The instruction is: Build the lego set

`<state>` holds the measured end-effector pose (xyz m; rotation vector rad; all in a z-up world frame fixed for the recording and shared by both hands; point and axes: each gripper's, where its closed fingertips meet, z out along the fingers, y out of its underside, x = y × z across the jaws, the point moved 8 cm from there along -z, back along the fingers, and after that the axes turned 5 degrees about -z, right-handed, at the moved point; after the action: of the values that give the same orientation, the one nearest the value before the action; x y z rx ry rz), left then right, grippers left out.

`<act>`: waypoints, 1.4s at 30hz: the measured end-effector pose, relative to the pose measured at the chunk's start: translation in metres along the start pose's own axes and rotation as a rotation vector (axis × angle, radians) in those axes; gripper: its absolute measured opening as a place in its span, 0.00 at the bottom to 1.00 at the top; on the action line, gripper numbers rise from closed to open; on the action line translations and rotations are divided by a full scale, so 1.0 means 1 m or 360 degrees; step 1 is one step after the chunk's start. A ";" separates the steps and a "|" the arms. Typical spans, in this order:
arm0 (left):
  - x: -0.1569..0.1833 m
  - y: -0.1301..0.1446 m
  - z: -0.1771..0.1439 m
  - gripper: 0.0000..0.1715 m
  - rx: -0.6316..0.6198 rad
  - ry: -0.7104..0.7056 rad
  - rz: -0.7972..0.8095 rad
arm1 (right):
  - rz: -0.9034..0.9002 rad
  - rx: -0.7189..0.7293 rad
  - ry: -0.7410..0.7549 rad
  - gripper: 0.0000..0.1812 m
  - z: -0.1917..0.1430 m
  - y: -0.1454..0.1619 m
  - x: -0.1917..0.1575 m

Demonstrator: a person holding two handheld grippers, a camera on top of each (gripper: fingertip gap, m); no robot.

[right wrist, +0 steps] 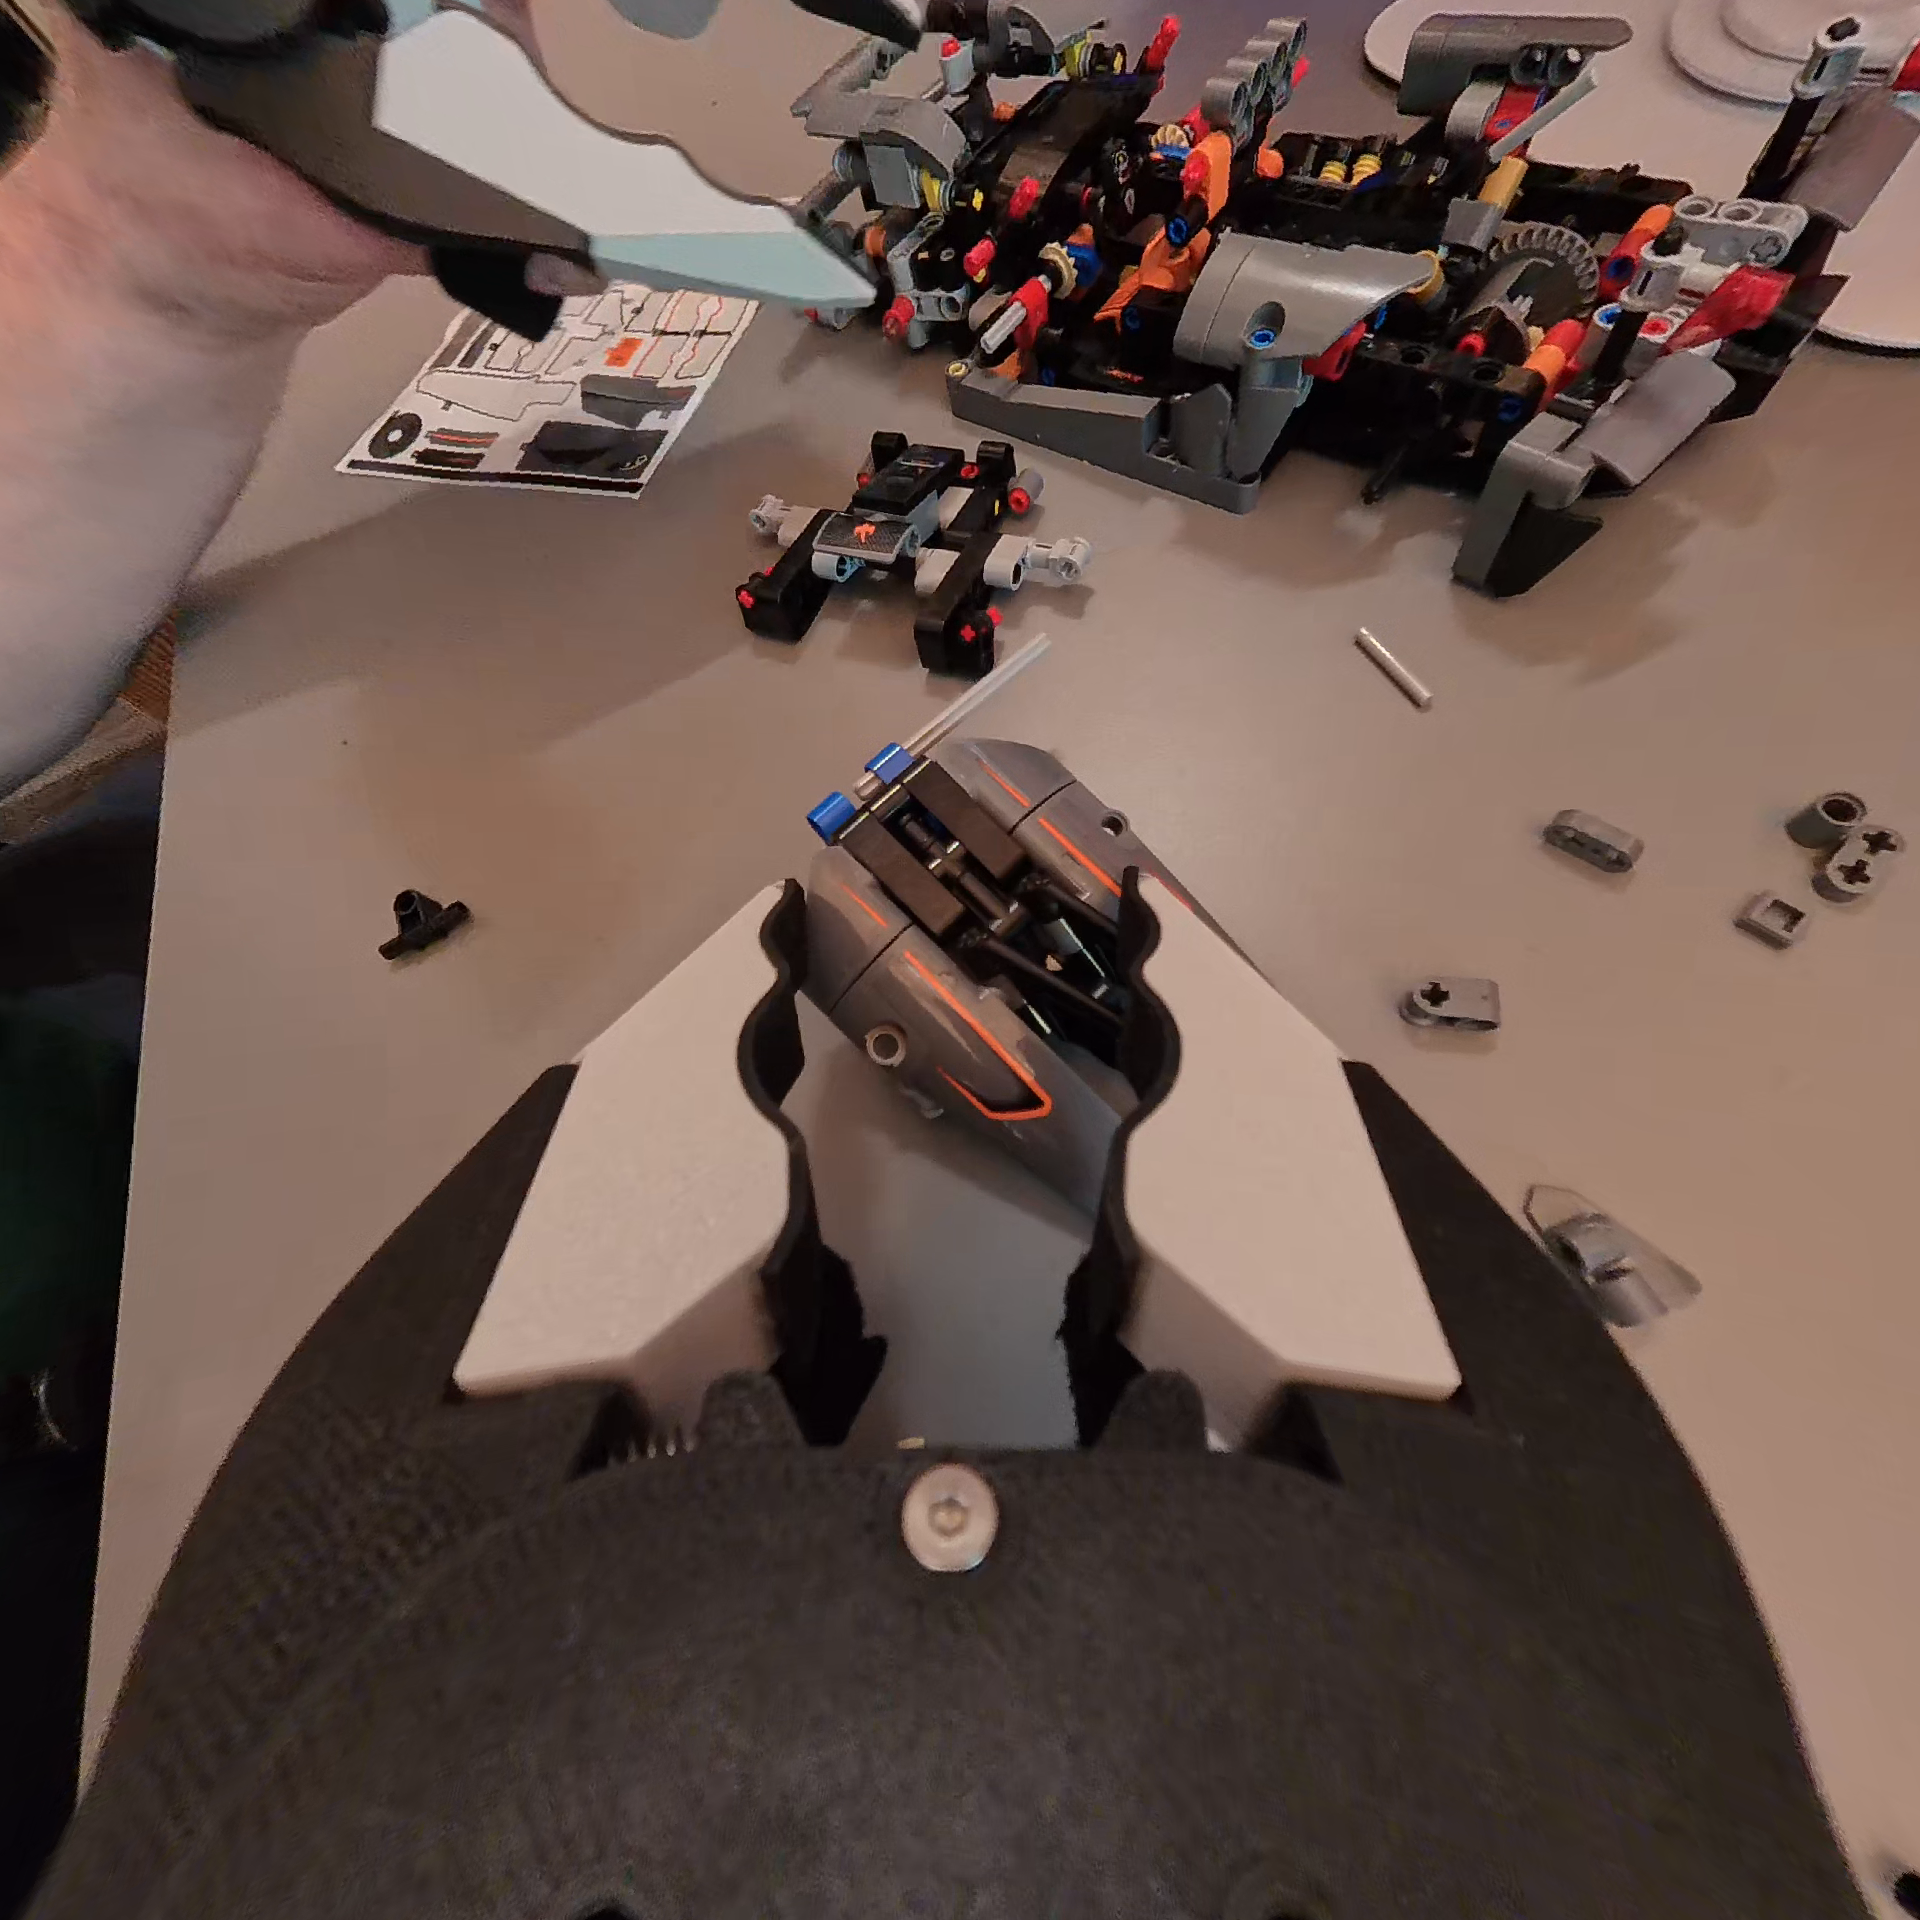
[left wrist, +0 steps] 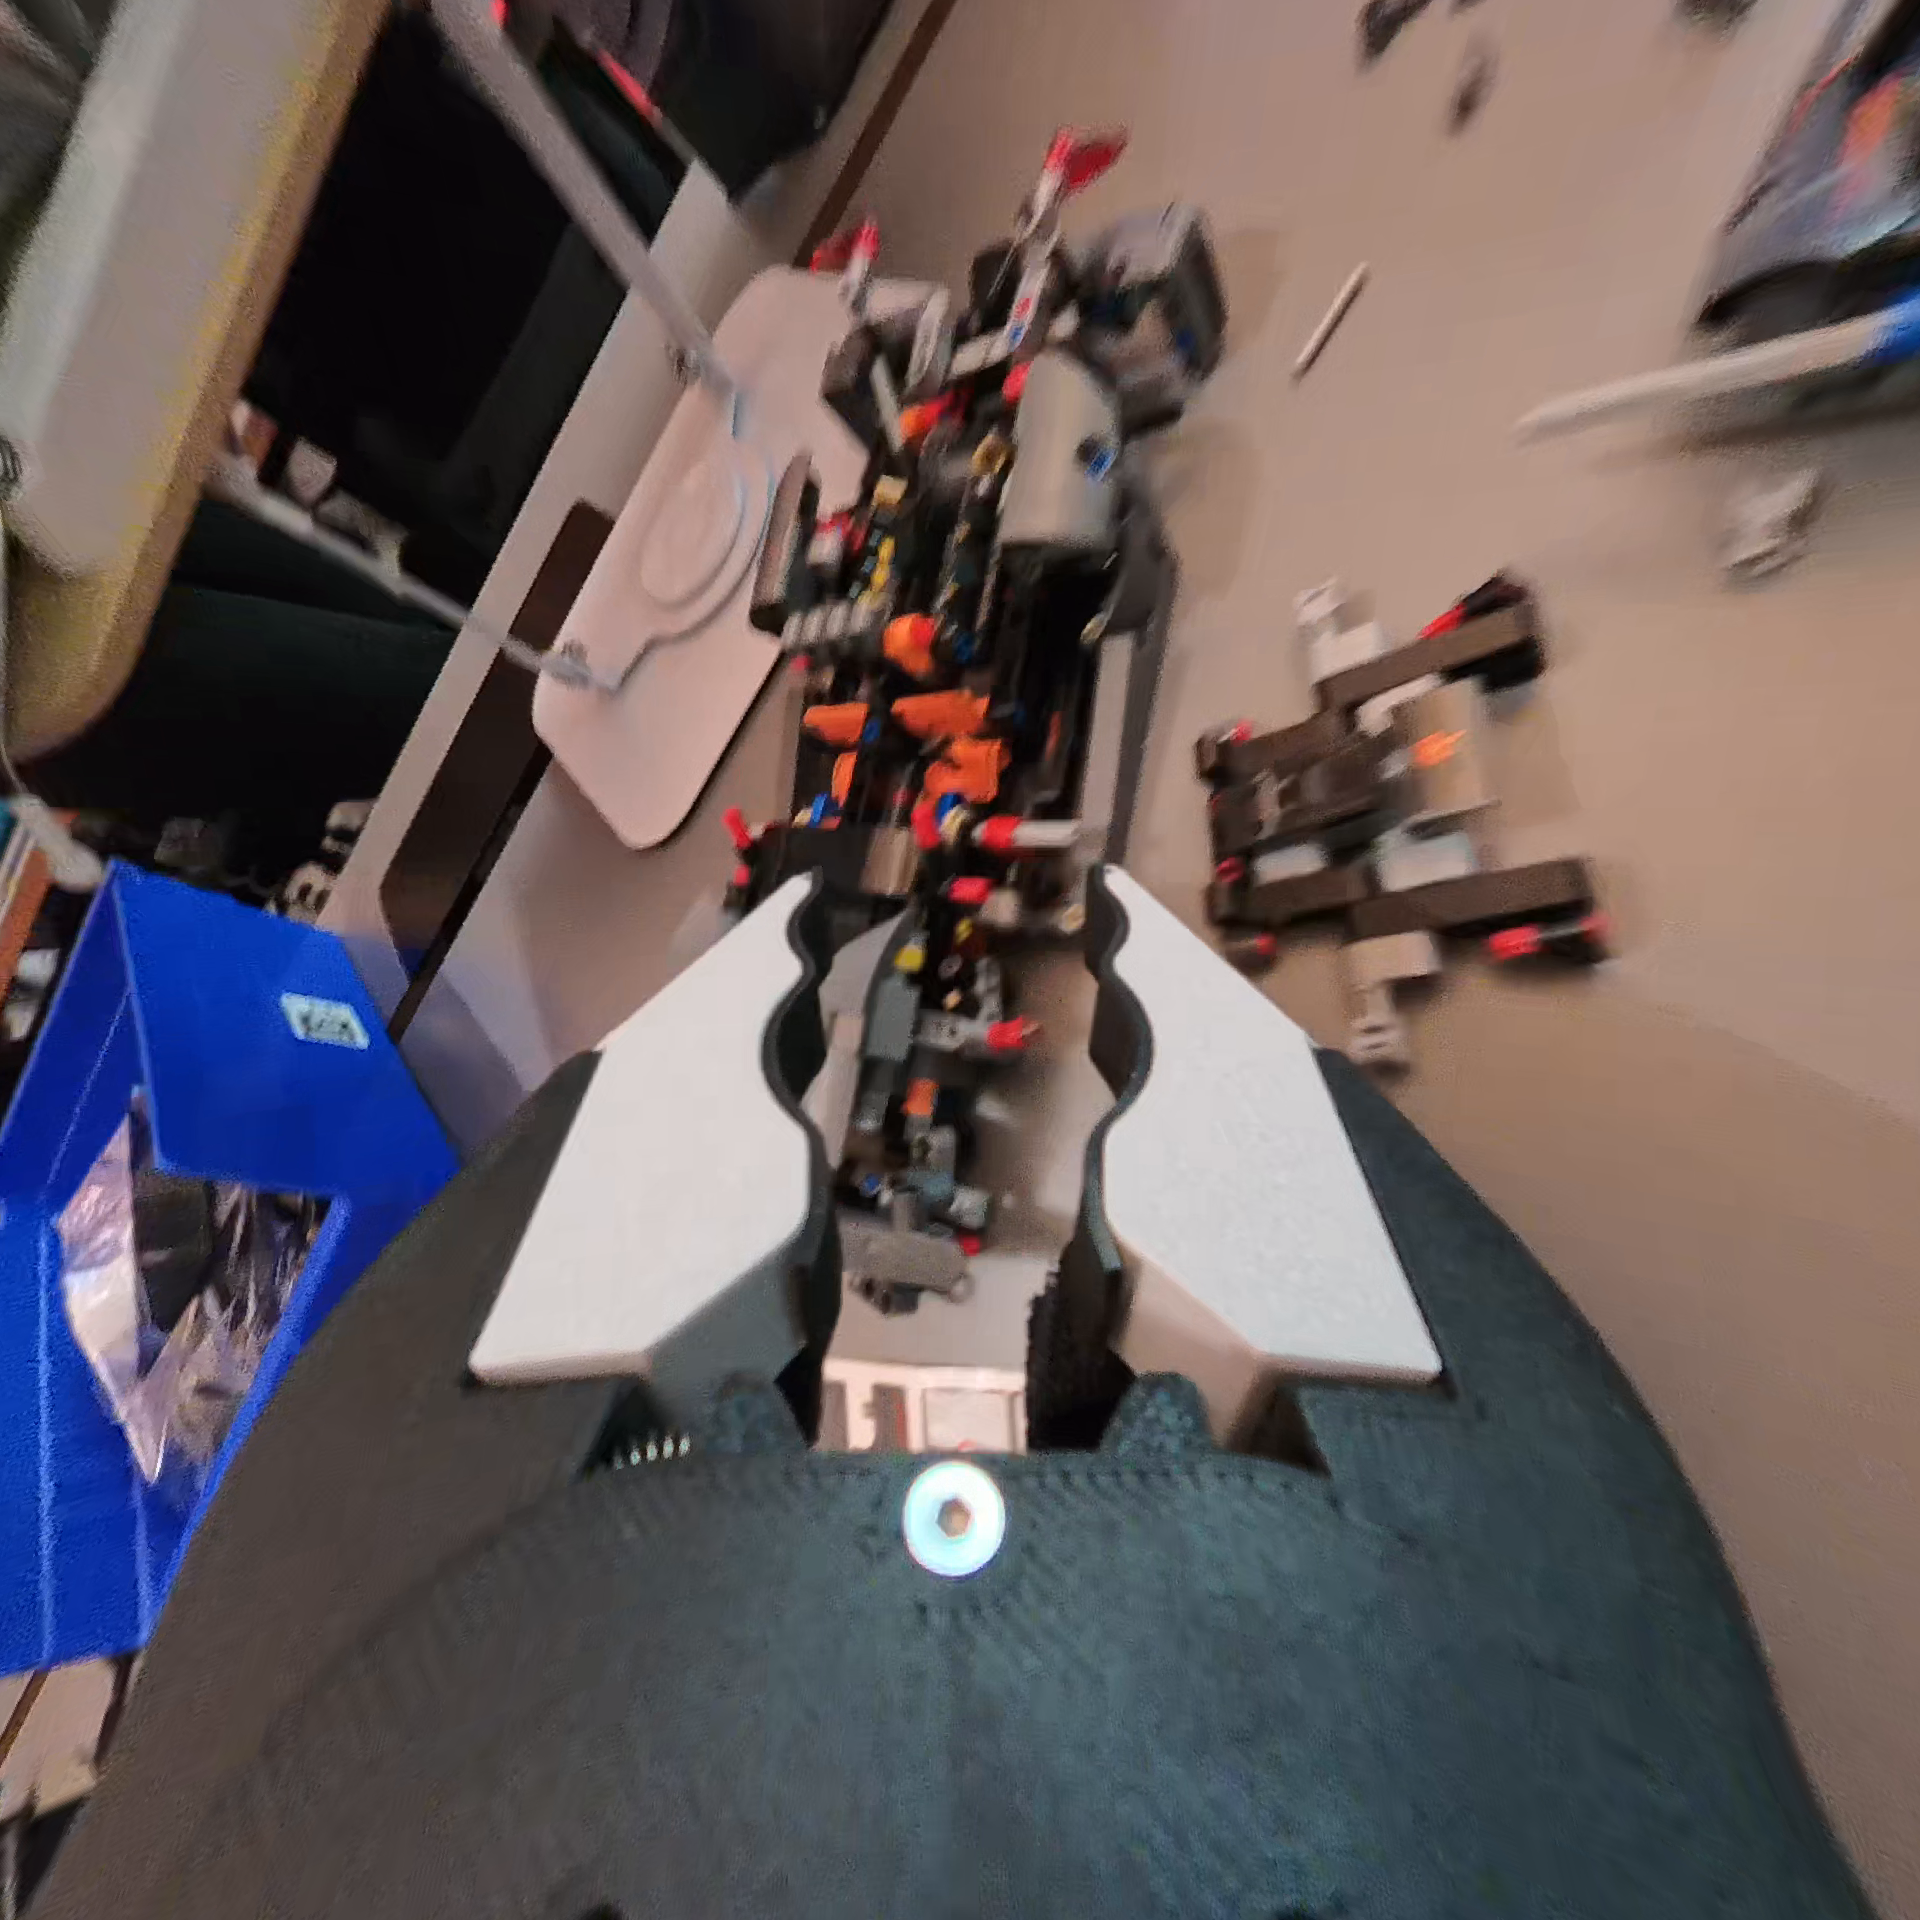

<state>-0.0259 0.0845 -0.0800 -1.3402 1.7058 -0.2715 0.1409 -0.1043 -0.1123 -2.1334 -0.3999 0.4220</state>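
Observation:
The long lego car chassis, black and grey with orange and red parts, lies on the grey table. My left gripper is open, with its fingers on either side of the chassis's near end and a gap on the right. The left wrist view is blurred. In the right wrist view the chassis lies at the back. My right gripper is shut on a grey sub-assembly with orange stripes, black beams, blue pins and a thin grey axle, held above the table.
A small black and grey sub-assembly lies between the chassis and my right gripper. A sticker sheet, a loose axle, a black connector and several grey pieces lie about. A blue bin stands off the table's edge. Tip to tip, the grippers are about 20 cm apart. My right gripper is the nearer one to the black connector: about 12 cm, against 20 cm.

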 end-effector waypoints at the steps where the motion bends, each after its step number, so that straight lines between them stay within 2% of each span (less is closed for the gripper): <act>1: 0.007 -0.008 -0.004 0.27 0.0042 0.0040 0.0008 | 0.0000 0.0000 0.0000 0.32 0.000 0.000 0.000; 5: 0.047 -0.039 -0.014 0.26 0.0179 0.0297 0.0108 | 0.0007 0.0006 -0.0004 0.32 0.000 0.000 0.000; 9: 0.082 -0.055 -0.010 0.28 0.0183 0.0492 0.0289 | 0.0010 0.0006 -0.0005 0.32 0.000 0.000 0.000; 13: 0.096 -0.058 0.002 0.28 0.0158 0.0551 0.0338 | 0.0035 0.0014 -0.0017 0.32 0.000 0.000 0.001; 17: 0.108 -0.058 0.013 0.26 0.0129 0.0506 0.0420 | 0.0046 0.0019 -0.0023 0.32 -0.001 0.000 0.002; 26: 0.114 -0.062 0.024 0.12 0.0164 0.0462 0.0618 | 0.0059 0.0023 -0.0038 0.32 -0.001 0.000 0.002; 32: 0.115 -0.062 0.025 0.10 0.0178 0.0475 0.0636 | 0.0051 0.0019 -0.0031 0.32 -0.001 0.000 0.002; 42: 0.113 -0.067 0.025 0.07 0.0187 0.0517 0.0600 | -0.0094 0.0001 0.0058 0.39 -0.002 -0.004 -0.004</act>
<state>0.0384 -0.0287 -0.1087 -0.8995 2.1374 -0.3785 0.1381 -0.1051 -0.1073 -2.1201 -0.4407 0.3485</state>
